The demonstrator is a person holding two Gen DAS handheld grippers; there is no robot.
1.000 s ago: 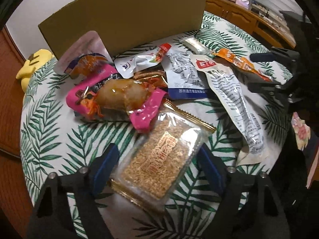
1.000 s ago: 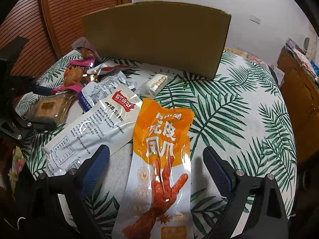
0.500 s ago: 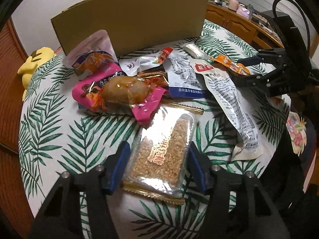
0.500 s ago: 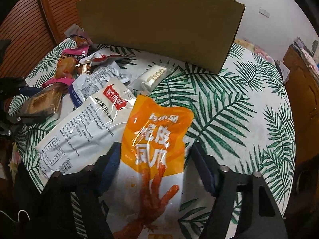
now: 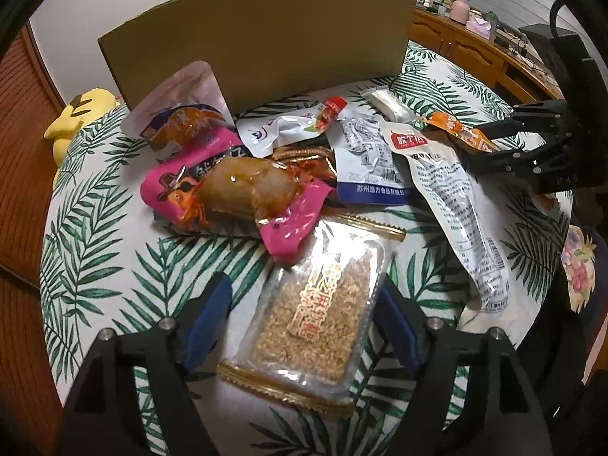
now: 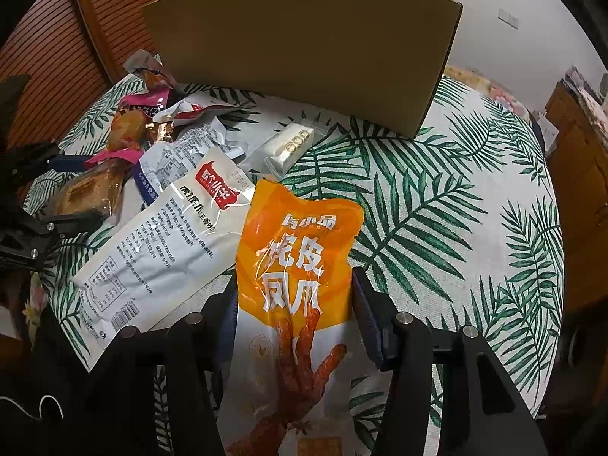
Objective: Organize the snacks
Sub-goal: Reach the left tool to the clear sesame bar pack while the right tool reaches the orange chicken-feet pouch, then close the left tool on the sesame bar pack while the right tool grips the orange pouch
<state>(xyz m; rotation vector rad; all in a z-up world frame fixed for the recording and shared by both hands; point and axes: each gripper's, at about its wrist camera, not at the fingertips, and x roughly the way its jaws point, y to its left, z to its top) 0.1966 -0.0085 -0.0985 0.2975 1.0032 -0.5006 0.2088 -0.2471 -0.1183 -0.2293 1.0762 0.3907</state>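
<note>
Glossy plastic snack packets (image 5: 243,190); matt cardboard box (image 6: 304,45); woven tablecloth (image 6: 437,228).

Both handheld grippers share one build. The left gripper (image 5: 304,313) has matte black angular finger arms, each studded with two round silver screw heads, and deep blue rectangular pads (image 5: 207,313) lining the inner faces. The right gripper (image 6: 294,326) matches it: black plastic arms, silver screws, dark blue pads (image 6: 366,321). Seen side-on from the left wrist camera, the right unit shows a blocky black body with small pale bolts, faint embossed lettering too small to read, and a thick black cable looping above.
</note>
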